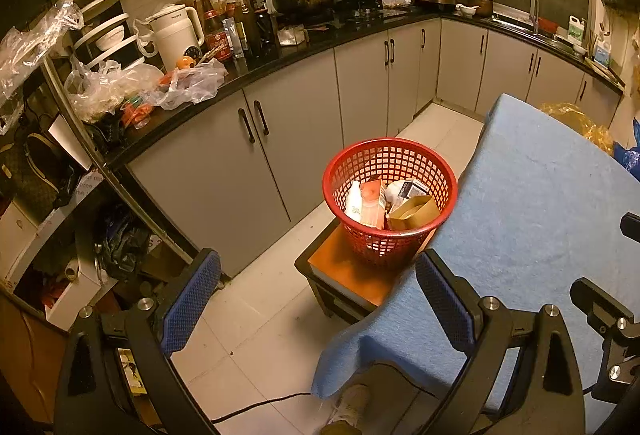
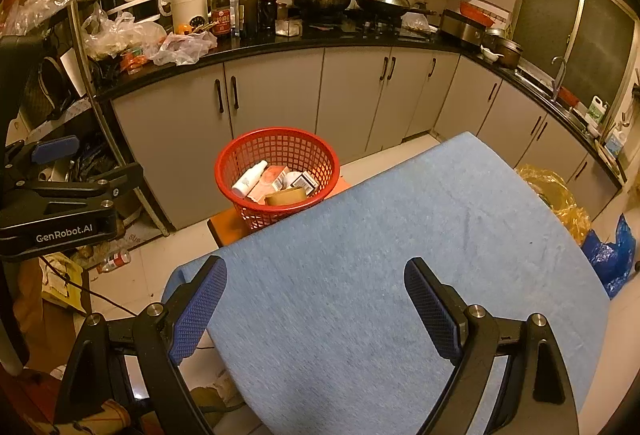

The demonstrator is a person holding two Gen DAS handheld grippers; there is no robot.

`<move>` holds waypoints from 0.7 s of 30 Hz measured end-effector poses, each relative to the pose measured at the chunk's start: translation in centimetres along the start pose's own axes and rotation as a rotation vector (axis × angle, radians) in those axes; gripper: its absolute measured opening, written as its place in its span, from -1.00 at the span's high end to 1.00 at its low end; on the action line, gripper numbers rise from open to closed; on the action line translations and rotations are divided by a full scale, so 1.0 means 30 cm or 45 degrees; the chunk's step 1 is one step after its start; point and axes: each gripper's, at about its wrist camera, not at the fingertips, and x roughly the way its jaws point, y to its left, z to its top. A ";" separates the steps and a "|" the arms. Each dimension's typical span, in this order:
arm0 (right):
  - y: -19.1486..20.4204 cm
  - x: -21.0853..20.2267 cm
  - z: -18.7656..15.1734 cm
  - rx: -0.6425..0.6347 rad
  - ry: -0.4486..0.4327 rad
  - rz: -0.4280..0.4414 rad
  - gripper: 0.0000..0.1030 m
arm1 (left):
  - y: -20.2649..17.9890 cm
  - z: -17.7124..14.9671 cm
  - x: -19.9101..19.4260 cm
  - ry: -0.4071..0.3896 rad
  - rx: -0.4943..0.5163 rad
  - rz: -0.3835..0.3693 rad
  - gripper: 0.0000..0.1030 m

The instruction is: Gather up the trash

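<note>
The red mesh basket [image 1: 390,195] of trash, with a bottle [image 2: 249,179], cartons and a tape roll [image 2: 286,196], stands on an orange stool [image 1: 344,271] beside the table [image 2: 400,255], well ahead of both hand-held grippers. The left hand-held gripper [image 1: 318,303] and right hand-held gripper [image 2: 316,309] gape wide, holding nothing. Blue cloth covers the table; grey cabinets [image 2: 272,91] line the tiled kitchen.
</note>
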 end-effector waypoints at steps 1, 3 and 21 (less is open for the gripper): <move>0.000 0.002 0.000 -0.001 0.002 0.000 -0.80 | -0.003 -0.001 0.002 0.001 0.001 0.000 -0.89; 0.001 0.003 -0.003 -0.003 0.007 0.000 -0.80 | -0.002 -0.002 0.005 0.005 0.001 -0.001 -0.89; 0.013 0.024 0.002 -0.010 0.029 0.014 -0.80 | 0.010 -0.008 0.028 0.031 -0.013 0.019 -0.89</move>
